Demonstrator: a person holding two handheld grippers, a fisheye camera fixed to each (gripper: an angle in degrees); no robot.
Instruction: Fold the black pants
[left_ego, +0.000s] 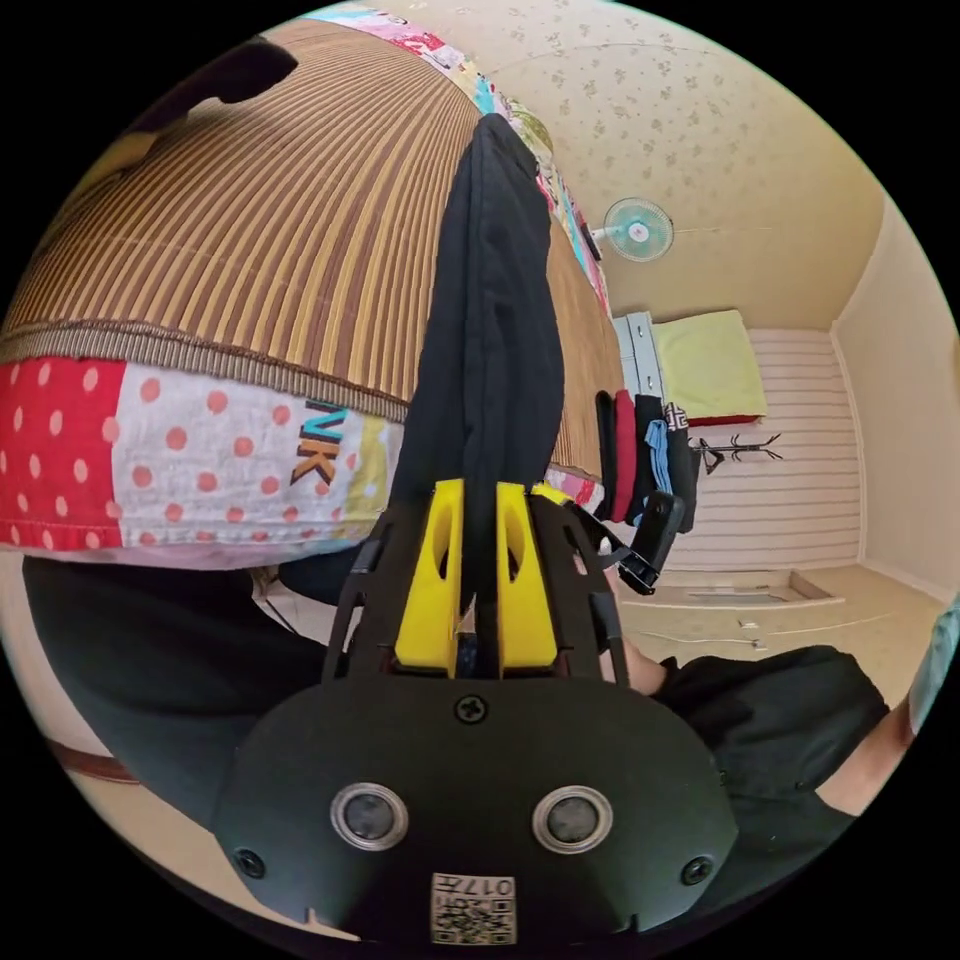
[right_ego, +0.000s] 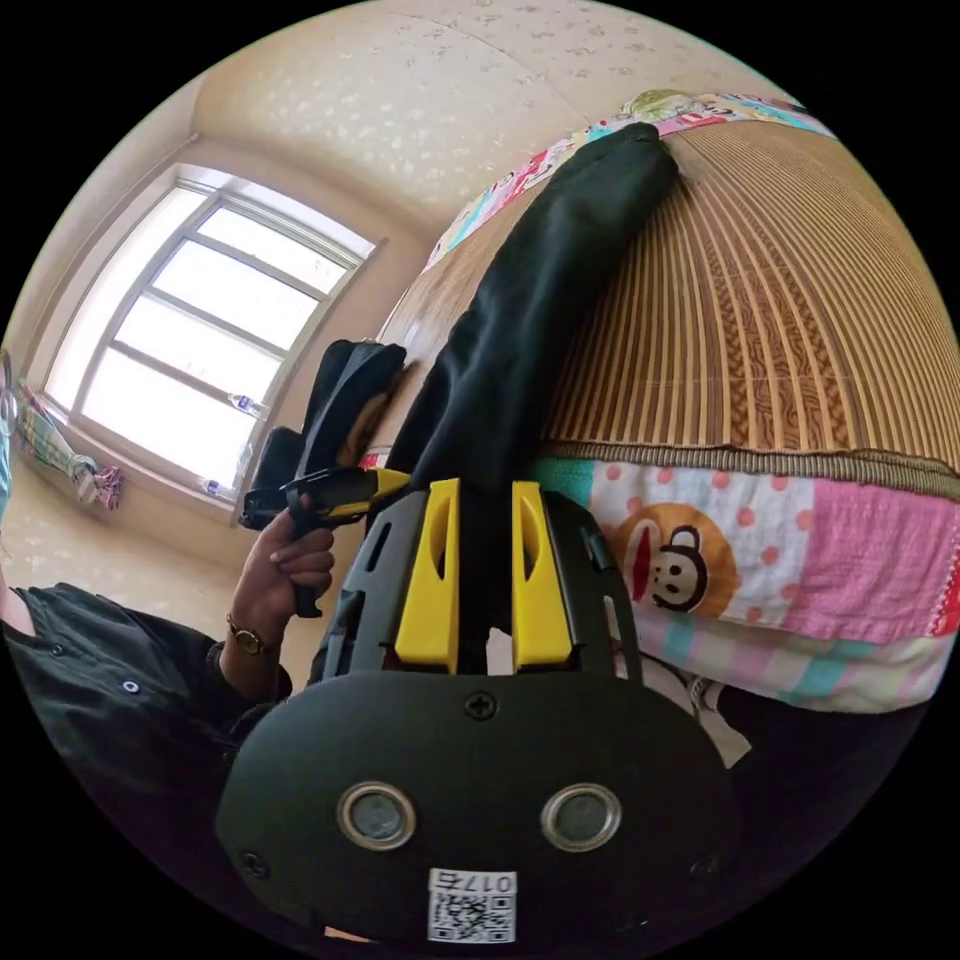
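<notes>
The left claw (left_ego: 478, 500) and right claw (right_ego: 485, 500) each clench the black pants (left_ego: 490, 330), which stretch ahead of them in 1 long strip over the striped mat (left_ego: 280, 230). Likely early: lengthwise doubling looks done, cross folds remain.

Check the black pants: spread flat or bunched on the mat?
Bunched. The black pants run as a narrow gathered strip over the striped mat, both the left gripper and right gripper shut on them.

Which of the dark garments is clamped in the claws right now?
The black pants, stretched across the striped bamboo mat, with each claw shut on an end. The dark clothes on the rack hang untouched.
</notes>
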